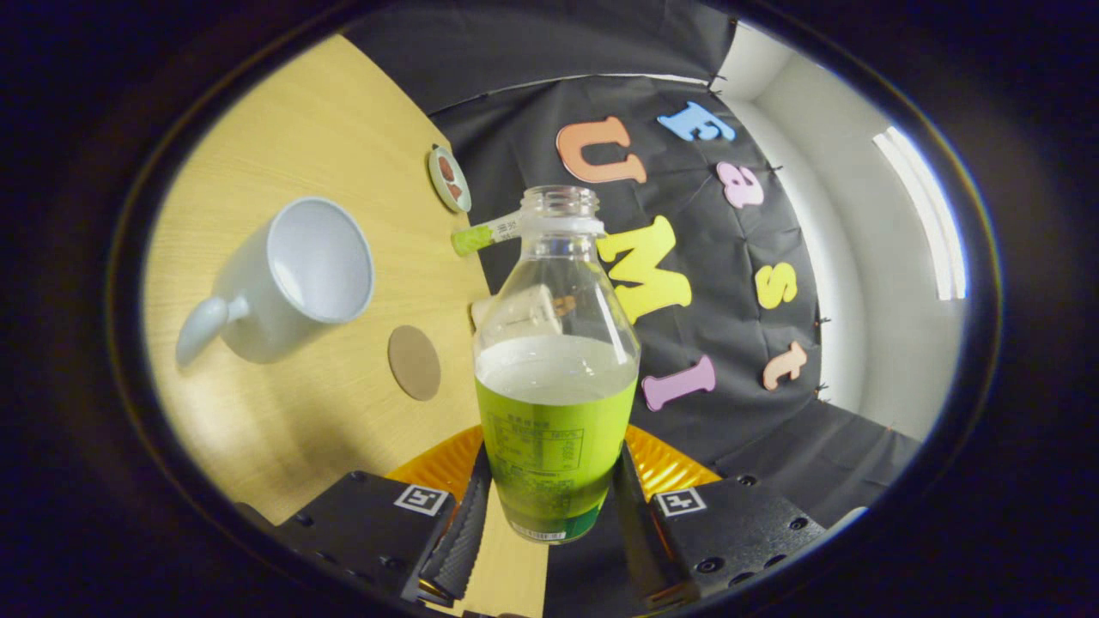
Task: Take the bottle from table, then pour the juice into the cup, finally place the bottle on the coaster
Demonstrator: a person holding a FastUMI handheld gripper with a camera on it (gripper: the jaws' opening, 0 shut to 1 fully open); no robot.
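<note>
so off to the left beyond the fingers there's a white cup (288, 275) on the wooden table (326, 129), mouth facing the camera. nearer in sits a round brown coaster (414, 362), just ahead of the left finger. the gripper (549, 515) is clamped on the bottle (555, 378), both fingers pressing its green label; cap's off, juice about halfway. there's a small dish (449, 178) and something orange behind the bottle, maybe a plate (670, 468).

Wooden table (343, 429): cup (292, 279), coaster (414, 362), dish (449, 178)
</note>
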